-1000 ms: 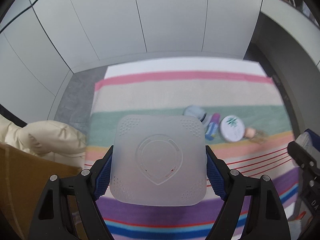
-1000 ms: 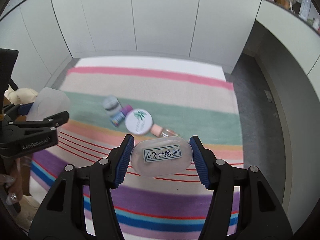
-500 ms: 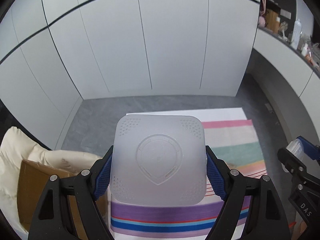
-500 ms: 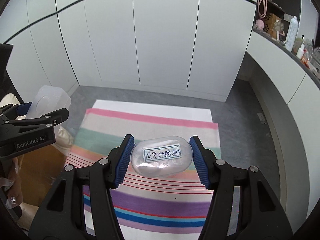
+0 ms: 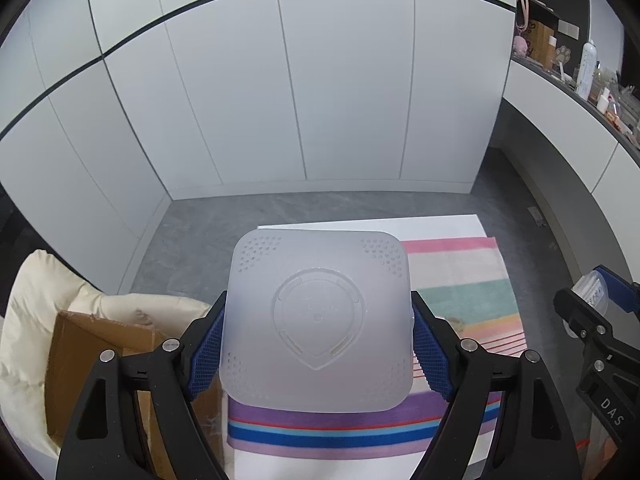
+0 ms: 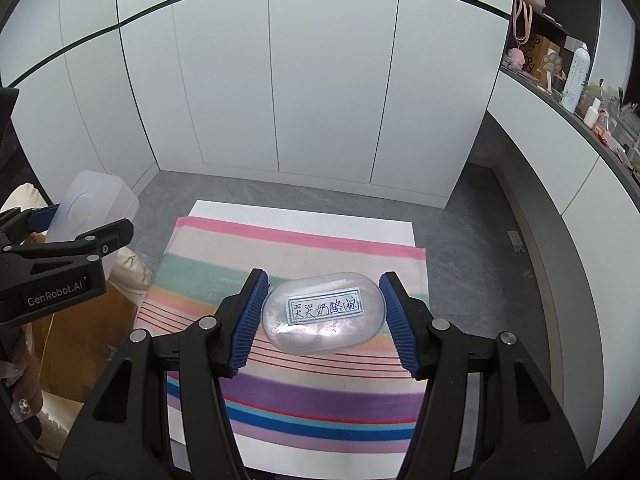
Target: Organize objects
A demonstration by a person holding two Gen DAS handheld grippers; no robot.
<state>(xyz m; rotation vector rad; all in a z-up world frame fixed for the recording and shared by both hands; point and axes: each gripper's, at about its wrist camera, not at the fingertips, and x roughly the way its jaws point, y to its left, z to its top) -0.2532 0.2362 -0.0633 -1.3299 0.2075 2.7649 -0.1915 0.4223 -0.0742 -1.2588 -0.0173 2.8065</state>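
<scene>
Above a striped cloth [image 6: 288, 264] spread on a white table [image 6: 304, 214], two handheld grippers each carry one plastic item. At left, the left gripper [image 5: 316, 344] is clamped on a frosted, square translucent container [image 5: 318, 320], its two blue-ribbed pads [image 5: 206, 354] pressed against opposite sides; the base faces the camera, showing four patches of small dimples at the corners and a moulded shield shape in the middle. At right, the right gripper [image 6: 322, 320] is closed on a clear oval case [image 6: 324, 312] bearing one handwritten label [image 6: 324, 307], its two blue pads [image 6: 250, 320] touching the case's ends. Both items are held in the air over the cloth, apart from each other. Beside the table's left edge stands one open cardboard box [image 5: 100, 360] next to a cream padded fabric [image 5: 36, 320]. Along the right wall, a shelf [image 6: 560, 104] holds one white bottle [image 6: 576, 76] among smaller items too small to count.
</scene>
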